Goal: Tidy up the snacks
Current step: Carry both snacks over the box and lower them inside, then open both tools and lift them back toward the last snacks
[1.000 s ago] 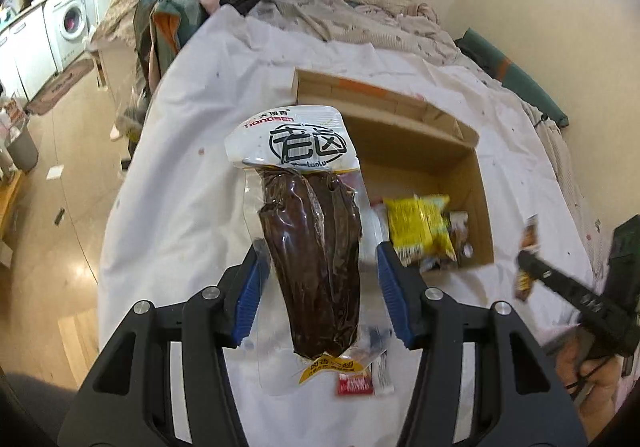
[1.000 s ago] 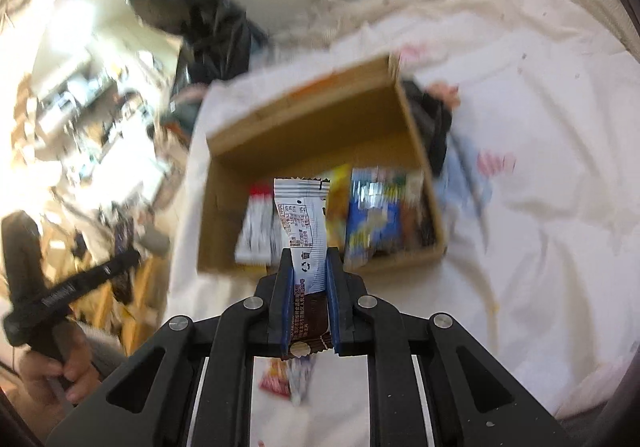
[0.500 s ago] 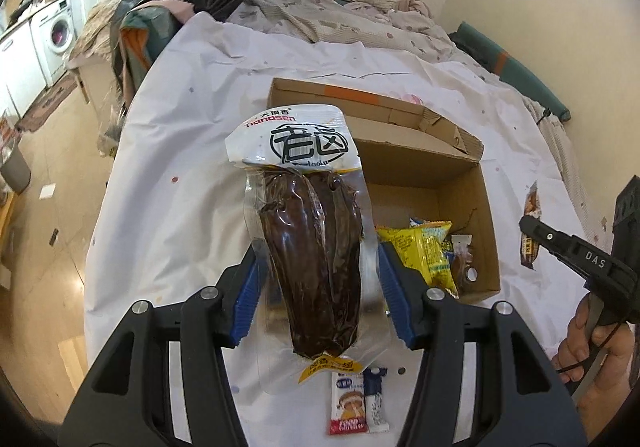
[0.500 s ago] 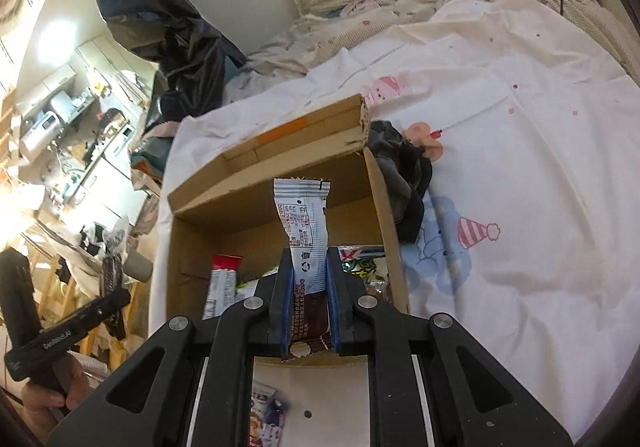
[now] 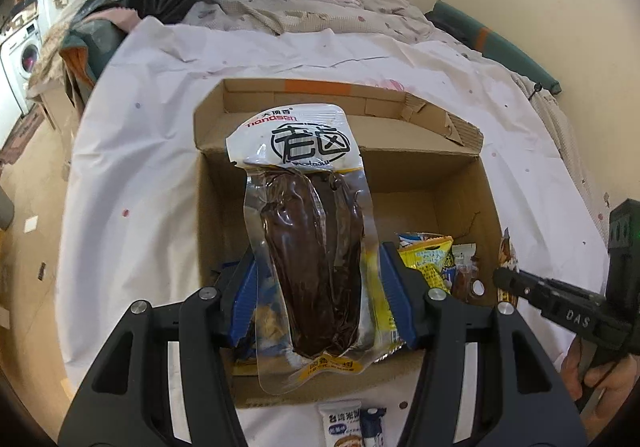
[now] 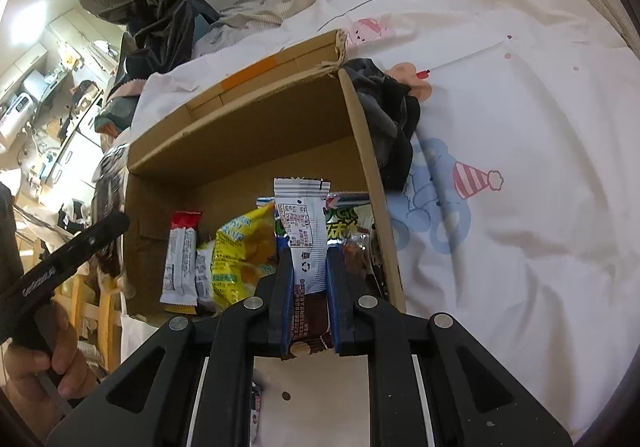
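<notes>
The brown vacuum pack (image 5: 316,267), clamped in the left gripper (image 5: 318,303), has been carried from beside the box (image 5: 486,203) to above its inside. The white bar (image 6: 306,247), pinched in the closed right gripper (image 6: 310,311), has been brought lower over the snacks (image 6: 236,255) inside.

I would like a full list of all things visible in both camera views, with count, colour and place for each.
cardboard box: 1, brown, open, on the white sheet
vacuum pack: 1, clear with dark brown food, in the left claw above the box
snack bar: 1, white and brown, in the right claw above the box
yellow snack bag: 1, yellow, inside the box
red-topped bar: 1, white and red, inside the box, left side
dark cloth: 1, grey-black, beside the box's right wall
bed sheet: 1, white, cartoon print
left claw: black, blue pads
right claw: black, blue pads
</notes>
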Action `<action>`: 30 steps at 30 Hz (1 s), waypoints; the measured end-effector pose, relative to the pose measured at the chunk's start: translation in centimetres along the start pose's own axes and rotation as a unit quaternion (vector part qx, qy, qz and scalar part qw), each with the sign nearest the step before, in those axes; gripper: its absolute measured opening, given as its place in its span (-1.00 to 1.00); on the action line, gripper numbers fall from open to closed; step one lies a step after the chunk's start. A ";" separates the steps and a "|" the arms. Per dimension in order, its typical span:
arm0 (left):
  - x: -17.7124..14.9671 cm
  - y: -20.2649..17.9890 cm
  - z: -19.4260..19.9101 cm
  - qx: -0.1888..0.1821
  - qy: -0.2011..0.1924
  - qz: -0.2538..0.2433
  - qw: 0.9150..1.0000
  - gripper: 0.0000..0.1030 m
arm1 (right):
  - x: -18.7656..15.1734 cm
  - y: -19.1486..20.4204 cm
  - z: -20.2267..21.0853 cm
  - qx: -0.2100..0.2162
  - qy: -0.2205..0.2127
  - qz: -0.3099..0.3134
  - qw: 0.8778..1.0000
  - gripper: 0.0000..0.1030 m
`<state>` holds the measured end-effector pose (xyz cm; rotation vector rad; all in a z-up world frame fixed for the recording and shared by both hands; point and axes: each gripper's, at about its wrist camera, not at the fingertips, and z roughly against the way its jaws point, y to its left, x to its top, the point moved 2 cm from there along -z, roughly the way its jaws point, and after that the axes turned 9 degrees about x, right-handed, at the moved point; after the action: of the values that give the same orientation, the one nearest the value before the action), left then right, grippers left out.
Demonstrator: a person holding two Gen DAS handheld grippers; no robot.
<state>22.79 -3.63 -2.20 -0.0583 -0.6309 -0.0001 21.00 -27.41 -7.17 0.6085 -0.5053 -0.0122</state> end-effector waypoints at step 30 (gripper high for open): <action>-1.8 -1.7 -1.9 0.013 0.011 -0.036 0.999 0.14 | -0.1 0.0 -1.0 0.004 0.012 -0.005 1.000 -0.63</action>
<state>22.48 -5.46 -4.69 -0.0103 -0.6103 -0.0610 21.39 -26.81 -7.89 0.6185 -0.4786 -0.0122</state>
